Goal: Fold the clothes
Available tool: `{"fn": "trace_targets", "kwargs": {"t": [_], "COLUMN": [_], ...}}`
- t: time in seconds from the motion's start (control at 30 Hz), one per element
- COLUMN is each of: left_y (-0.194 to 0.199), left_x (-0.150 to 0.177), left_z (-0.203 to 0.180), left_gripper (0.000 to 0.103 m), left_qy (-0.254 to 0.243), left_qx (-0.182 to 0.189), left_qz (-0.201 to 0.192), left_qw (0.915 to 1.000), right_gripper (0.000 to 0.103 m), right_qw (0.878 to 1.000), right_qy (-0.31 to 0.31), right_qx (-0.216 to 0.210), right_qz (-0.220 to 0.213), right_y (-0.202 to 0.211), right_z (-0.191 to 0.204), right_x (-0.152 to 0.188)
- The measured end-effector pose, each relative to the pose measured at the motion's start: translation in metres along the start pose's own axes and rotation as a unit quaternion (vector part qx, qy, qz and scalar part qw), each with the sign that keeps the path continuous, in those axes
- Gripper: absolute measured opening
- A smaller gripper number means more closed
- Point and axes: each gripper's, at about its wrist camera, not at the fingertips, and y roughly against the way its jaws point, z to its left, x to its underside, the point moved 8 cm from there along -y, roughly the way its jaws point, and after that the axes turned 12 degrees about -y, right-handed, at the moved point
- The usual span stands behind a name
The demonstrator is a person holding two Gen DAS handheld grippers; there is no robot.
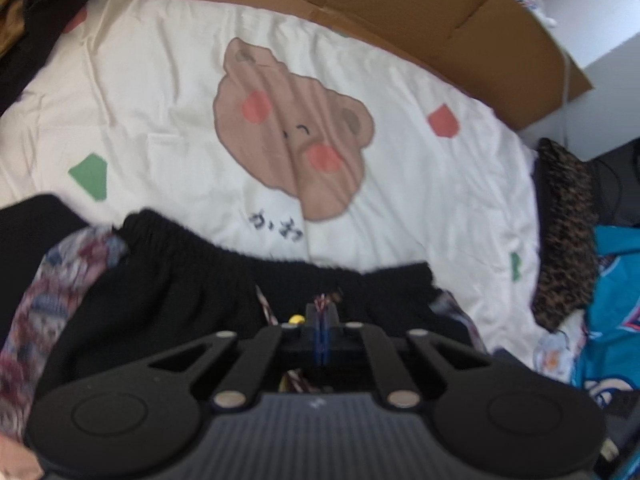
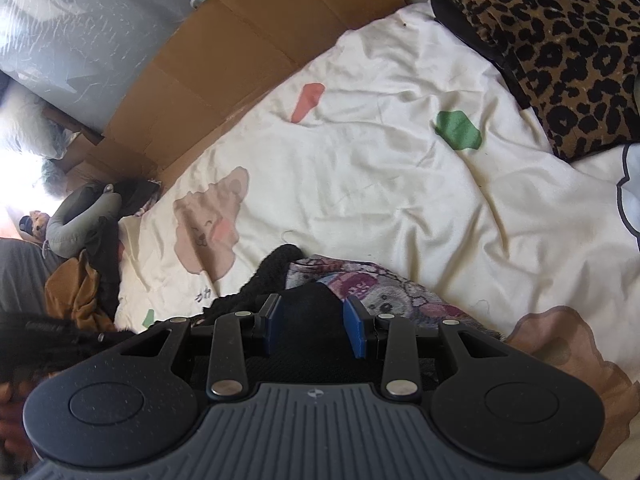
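Observation:
A black garment (image 1: 180, 280) with a gathered elastic waistband and a patterned lining (image 1: 52, 280) lies on the cream bear-print bedspread (image 1: 160, 92). My left gripper (image 1: 322, 318) is shut at the waistband's middle, and a red-and-white drawstring (image 1: 320, 303) sticks out from between its pads. In the right wrist view the same black garment (image 2: 276, 268) shows its patterned lining (image 2: 360, 284) at one end. My right gripper (image 2: 314, 322) is there with bunched black fabric filling the gap between its blue pads (image 2: 354, 324).
Flattened cardboard (image 1: 400, 4) lines the bed's far side. A leopard-print fabric (image 2: 560, 48) and a turquoise garment (image 1: 616, 292) lie at the right. Dark clothes (image 1: 24, 20), a brown garment (image 2: 76, 292) and a grey neck pillow (image 2: 80, 216) pile up at the left.

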Motion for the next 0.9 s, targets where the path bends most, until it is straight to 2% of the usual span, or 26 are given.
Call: {"fn": "trace_targets", "kwargs": {"t": [0.27,0.47,0.53,0.57,0.6,0.9], "left_y": [0.027,0.030,0.034,0.038,0.043,0.049], "left_x": [0.058,0.080,0.082,0.081,0.079,0.049], "left_z": [-0.015,-0.008,-0.003,0.000,0.003,0.048], "left_gripper": [0.002,0.004,0.017,0.027,0.030,0.030], "left_qy": [0.002,0.006,0.008,0.010,0.012,0.011], "left_qx": [0.025,0.020,0.010,0.003,-0.002,-0.054], "left_qz": [0.029,0.052,0.051,0.045,0.035,0.014], "left_qw": [0.9993,0.9984,0.9986,0.9989,0.9993,0.9984], "right_gripper": [0.038,0.038,0.038,0.038,0.038,0.038], "right_qw": [1.000,1.000,1.000,1.000,1.000,1.000], "right_qy": [-0.002,0.003,0.004,0.003,0.001,0.004], "right_qx": [-0.008,-0.008,-0.010,-0.010,-0.010,-0.004], "right_qz": [-0.004,0.002,-0.001,-0.002,-0.002,-0.001], "right_y": [0.005,0.006,0.007,0.007,0.007,0.001], "right_z": [0.005,0.008,0.009,0.008,0.008,0.001], "right_x": [0.003,0.006,0.004,0.003,0.003,-0.001]}}
